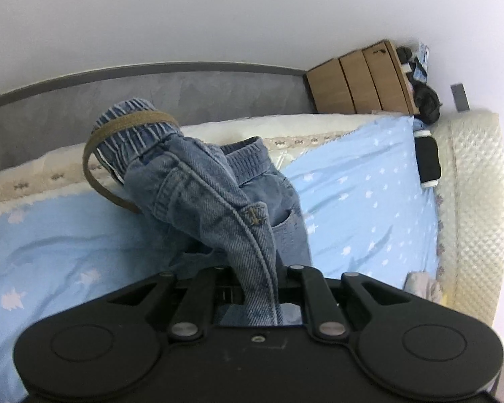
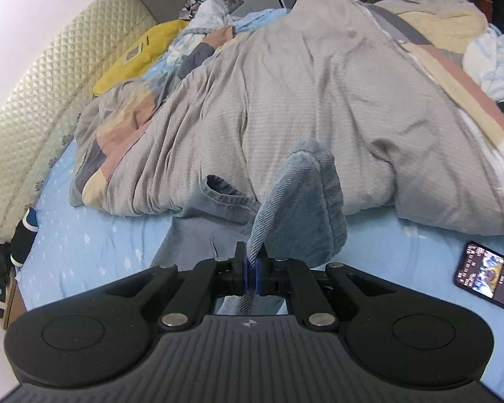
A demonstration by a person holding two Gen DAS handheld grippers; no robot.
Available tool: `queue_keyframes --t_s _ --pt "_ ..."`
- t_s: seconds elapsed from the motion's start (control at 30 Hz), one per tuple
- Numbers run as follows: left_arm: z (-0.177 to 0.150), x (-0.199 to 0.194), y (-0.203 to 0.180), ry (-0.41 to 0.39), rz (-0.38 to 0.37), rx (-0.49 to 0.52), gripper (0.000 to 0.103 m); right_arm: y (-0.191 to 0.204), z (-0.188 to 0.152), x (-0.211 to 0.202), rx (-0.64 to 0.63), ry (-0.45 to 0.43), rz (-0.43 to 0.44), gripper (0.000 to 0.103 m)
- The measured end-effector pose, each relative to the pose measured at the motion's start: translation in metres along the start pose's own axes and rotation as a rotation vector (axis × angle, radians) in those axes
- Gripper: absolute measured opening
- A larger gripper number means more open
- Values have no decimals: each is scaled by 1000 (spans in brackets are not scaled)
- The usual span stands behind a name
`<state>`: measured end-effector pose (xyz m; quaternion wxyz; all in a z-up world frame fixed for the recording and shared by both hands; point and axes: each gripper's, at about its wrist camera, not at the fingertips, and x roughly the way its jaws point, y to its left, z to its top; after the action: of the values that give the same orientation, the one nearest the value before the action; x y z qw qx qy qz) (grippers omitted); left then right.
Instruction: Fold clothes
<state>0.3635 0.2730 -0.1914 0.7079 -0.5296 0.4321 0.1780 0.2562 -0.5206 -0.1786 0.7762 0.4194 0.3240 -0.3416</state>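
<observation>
A pair of blue denim jeans point(image 1: 201, 188) with an elastic waistband and a brown belt point(image 1: 94, 154) hangs up in front of the left wrist camera above the light blue bed sheet point(image 1: 352, 194). My left gripper point(image 1: 260, 288) is shut on the jeans' side seam; its fingertips are hidden under the denim. In the right wrist view, my right gripper point(image 2: 250, 268) is shut on a fold of the jeans' leg end point(image 2: 302, 208), held just above the sheet point(image 2: 94, 245). The other leg's hem point(image 2: 225, 198) lies on the sheet.
A rumpled grey quilt point(image 2: 302, 84) covers the bed beyond the jeans. A lit phone point(image 2: 487, 275) lies on the sheet at right. A yellow pillow point(image 2: 141, 53) and a padded headboard point(image 2: 50, 94) are at left. A wooden cabinet point(image 1: 359, 80) stands past the bed corner.
</observation>
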Motion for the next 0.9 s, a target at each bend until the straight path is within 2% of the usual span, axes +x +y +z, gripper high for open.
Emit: queue_keyframes --t_s 0.17,0.33,0.43,0.6,0.77,0.83,0.9 --pt "4 25 -27 -31 13 -24 11 19 12 41 58 9 14 1" --pt "4 71 -67 -77 49 33 11 57 24 87 -25 9 35 1" --pt "6 104 -88 -99 59 26 11 75 27 117 -69 17 39 1" --pt "12 158 -121 -93 98 69 11 91 32 166 -79 38 20 1" --pt "10 199 -137 -76 144 107 12 98 37 204 -77 70 9 1" --pt "8 209 -140 -69 162 113 15 102 37 218 -99 84 18 2" --pt "6 213 -143 -58 167 119 23 106 40 231 -142 112 55 10"
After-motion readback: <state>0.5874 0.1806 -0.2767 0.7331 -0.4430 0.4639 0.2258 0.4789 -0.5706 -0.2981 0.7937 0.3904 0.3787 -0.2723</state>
